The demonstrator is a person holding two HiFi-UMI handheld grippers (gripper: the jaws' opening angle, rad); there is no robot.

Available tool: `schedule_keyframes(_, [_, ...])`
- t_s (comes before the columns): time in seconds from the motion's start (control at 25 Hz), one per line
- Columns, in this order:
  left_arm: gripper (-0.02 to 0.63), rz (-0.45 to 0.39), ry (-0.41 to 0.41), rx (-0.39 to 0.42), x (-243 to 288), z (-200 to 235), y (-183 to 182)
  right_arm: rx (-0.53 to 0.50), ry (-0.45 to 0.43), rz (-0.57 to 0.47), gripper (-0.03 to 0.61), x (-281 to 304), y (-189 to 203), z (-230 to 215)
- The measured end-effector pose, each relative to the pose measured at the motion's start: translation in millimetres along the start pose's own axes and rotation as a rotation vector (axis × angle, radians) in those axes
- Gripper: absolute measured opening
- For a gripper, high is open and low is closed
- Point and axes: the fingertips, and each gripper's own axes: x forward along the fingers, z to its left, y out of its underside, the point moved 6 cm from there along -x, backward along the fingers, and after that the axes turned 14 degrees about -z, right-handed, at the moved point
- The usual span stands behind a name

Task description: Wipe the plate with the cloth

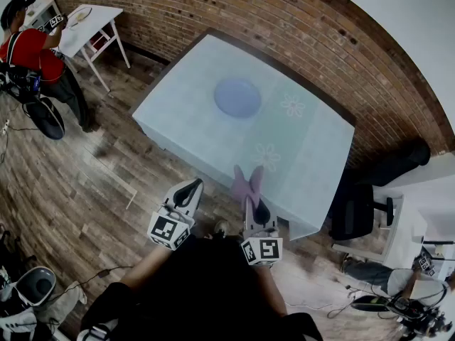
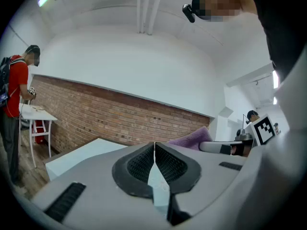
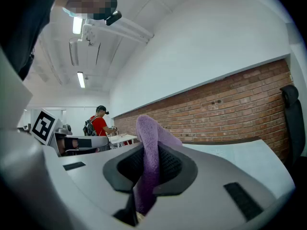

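A pale blue plate point(image 1: 237, 96) lies on the light tablecloth of the table point(image 1: 192, 119), toward its far side. My right gripper point(image 1: 254, 199) is shut on a purple cloth point(image 1: 247, 182), which sticks up beyond the jaws over the table's near edge. In the right gripper view the cloth point(image 3: 149, 152) is pinched between the black pads of my right gripper point(image 3: 146, 169). My left gripper point(image 1: 190, 190) hangs short of the near edge, left of the right one. Its pads meet with nothing between them in the left gripper view, where my left gripper point(image 2: 154, 161) faces the brick wall.
A black office chair point(image 1: 359, 208) stands at the table's right end. A brick wall point(image 1: 284, 27) runs behind the table. A person in red point(image 1: 32, 55) stands at a small white table point(image 1: 89, 20) at the far left. Cables and gear lie on the wooden floor.
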Motion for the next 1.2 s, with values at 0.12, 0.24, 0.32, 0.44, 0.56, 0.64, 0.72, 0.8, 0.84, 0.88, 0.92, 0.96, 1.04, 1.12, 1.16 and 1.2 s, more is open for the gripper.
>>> schedule_keyframes(0.12, [0.035,-0.003,0.001,0.002,-1.9,-0.4,-1.4,0.004,0.007,0.005,0.063,-1.7,-0.3,3.0])
schedule_keyframes(0.24, [0.035,-0.003,0.003,0.002,-5.8,-0.4,-1.9,-0.001,0.003,0.007,0.063,-3.7,-0.3,7.1])
schedule_keyframes(0.32, [0.035,0.001,0.001,0.002,-7.8,-0.2,-4.0,-0.009,-0.014,0.005,0.063,-4.1,-0.7,10.7])
schedule_keyframes(0.44, [0.035,0.004,0.002,0.001,-9.7,0.9,-5.5,-0.015,-0.027,0.012,0.063,-3.3,-1.6,15.8])
schedule_keyframes(0.56, [0.035,0.001,0.004,-0.004,-13.0,4.3,-4.9,-0.001,-0.002,0.018,0.063,-2.8,-1.7,19.4])
schedule_keyframes(0.64, [0.035,0.000,0.000,-0.005,-16.4,8.3,-6.0,0.004,0.009,0.011,0.063,-2.7,-1.1,22.9])
schedule_keyframes(0.72, [0.035,0.002,-0.006,-0.007,-20.1,14.6,-8.2,0.003,0.014,0.007,0.063,-1.1,-0.1,28.5])
schedule_keyframes(0.8, [0.035,0.002,-0.008,-0.012,-24.8,22.1,-8.9,0.001,0.019,0.008,0.063,1.0,1.1,35.7])
schedule_keyframes(0.84, [0.035,0.002,-0.007,-0.014,-27.5,25.7,-8.9,-0.001,0.021,0.008,0.063,2.0,1.9,39.6])
schedule_keyframes(0.88, [0.035,0.004,-0.004,-0.016,-30.1,29.1,-9.1,-0.005,0.022,0.007,0.063,3.2,2.8,43.6])
schedule_keyframes(0.92, [0.035,0.007,-0.001,-0.016,-32.7,32.5,-9.7,-0.010,0.023,0.007,0.063,4.6,3.9,47.8])
schedule_keyframes(0.96, [0.035,0.012,0.003,-0.015,-35.4,35.7,-10.4,-0.019,0.021,0.010,0.063,6.1,5.2,52.3])
schedule_keyframes(1.04, [0.035,0.018,0.012,-0.016,-41.1,42.3,-10.7,-0.045,0.013,0.022,0.063,9.5,8.4,61.9])
schedule_keyframes(1.12, [0.035,0.018,0.019,-0.020,-43.6,49.8,-9.5,-0.069,0.003,0.031,0.063,14.6,11.0,69.1])
schedule_keyframes(1.16, [0.035,0.017,0.021,-0.022,-43.5,53.5,-8.5,-0.074,0.001,0.033,0.063,17.0,11.7,71.2])
schedule_keyframes(1.2, [0.035,0.014,0.022,-0.023,-43.2,56.7,-7.4,-0.075,0.002,0.034,0.063,18.6,12.4,72.5])
